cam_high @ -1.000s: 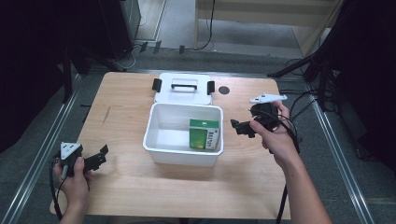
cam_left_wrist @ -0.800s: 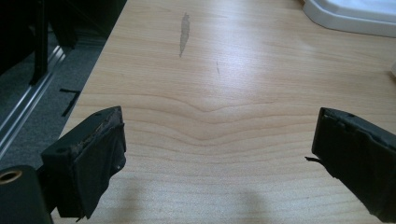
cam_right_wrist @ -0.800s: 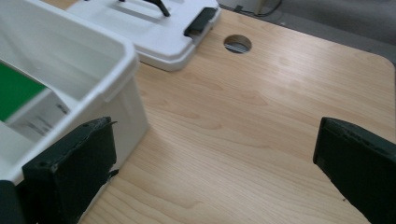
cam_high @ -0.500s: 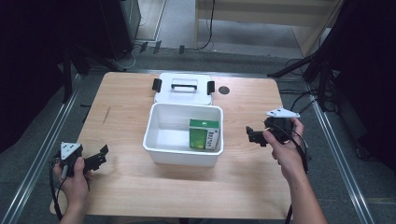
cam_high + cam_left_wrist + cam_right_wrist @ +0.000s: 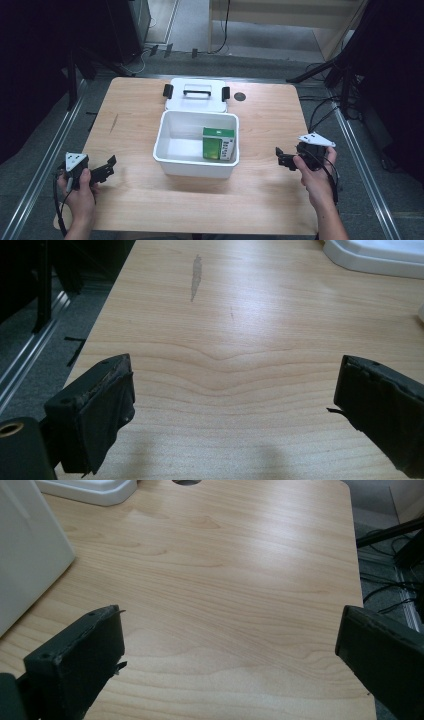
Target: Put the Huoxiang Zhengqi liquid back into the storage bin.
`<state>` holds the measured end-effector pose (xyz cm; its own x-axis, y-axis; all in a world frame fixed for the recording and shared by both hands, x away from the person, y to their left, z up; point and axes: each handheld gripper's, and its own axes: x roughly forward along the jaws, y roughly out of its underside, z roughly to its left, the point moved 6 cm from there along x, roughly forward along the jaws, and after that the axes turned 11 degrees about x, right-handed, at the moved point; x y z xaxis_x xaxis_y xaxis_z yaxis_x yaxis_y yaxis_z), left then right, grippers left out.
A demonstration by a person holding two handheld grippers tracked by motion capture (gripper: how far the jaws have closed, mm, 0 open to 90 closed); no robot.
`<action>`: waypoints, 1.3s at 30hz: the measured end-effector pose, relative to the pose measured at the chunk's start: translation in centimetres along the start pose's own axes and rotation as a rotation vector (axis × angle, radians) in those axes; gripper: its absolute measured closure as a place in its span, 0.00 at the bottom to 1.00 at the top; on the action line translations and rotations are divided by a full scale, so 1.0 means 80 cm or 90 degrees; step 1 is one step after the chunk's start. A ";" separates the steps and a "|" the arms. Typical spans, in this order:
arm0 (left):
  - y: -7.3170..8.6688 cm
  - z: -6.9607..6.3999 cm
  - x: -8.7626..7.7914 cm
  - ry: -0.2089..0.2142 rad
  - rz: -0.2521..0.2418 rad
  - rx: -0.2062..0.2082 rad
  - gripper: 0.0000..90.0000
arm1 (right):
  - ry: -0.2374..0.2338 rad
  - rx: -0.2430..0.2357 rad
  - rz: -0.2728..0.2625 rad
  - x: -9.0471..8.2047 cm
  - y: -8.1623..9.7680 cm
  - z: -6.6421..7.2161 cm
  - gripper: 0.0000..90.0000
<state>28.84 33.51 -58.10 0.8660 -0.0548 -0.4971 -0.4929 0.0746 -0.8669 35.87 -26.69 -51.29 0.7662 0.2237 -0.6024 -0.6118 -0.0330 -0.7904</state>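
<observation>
Green cardboard box [image 5: 218, 143] upright inside open white plastic bin [image 5: 170, 150]; right gripper [image 5: 281, 156] right of bin, left gripper [image 5: 109, 164] left of bin, both wide, empty; likely next: fit white handled lid [image 5: 196, 95] from behind bin, squarely.

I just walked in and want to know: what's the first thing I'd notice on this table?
Your eye goes straight to the white bin in the middle of the wooden table, with a green box standing inside at its right end. Just behind the bin lies its white lid with a handle and black clips. At each side, a hand holds an open claw: the left claw and the right claw, both empty.
</observation>
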 end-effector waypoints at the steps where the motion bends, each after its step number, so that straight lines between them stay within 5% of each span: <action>1: 0.000 0.000 0.000 0.001 0.000 0.000 0.04 | 0.000 0.004 -0.006 -0.001 0.005 -0.002 0.00; 7: 0.000 -0.001 0.000 -0.002 -0.002 -0.001 0.04 | 0.018 0.010 -0.019 -0.005 0.032 -0.017 0.00; 14: -0.001 0.000 -0.001 0.008 -0.010 -0.007 0.04 | 0.027 0.055 -0.071 -0.021 0.056 -0.046 0.00; 28: -0.001 0.000 -0.004 0.016 -0.028 -0.013 0.04 | 0.011 0.116 -0.085 -0.042 0.105 -0.094 0.00; 34: -0.002 -0.001 -0.004 0.015 -0.030 -0.009 0.04 | -0.022 0.140 -0.105 -0.057 0.116 -0.102 0.00; 39: -0.002 -0.002 -0.003 0.015 -0.030 -0.007 0.04 | -0.026 0.132 -0.115 -0.061 0.121 -0.097 0.00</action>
<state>28.67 33.38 -57.84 0.8864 -0.0816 -0.4556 -0.4520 0.0599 -0.8900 27.71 -35.70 -56.89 0.8605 0.2466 -0.4458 -0.4965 0.2103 -0.8422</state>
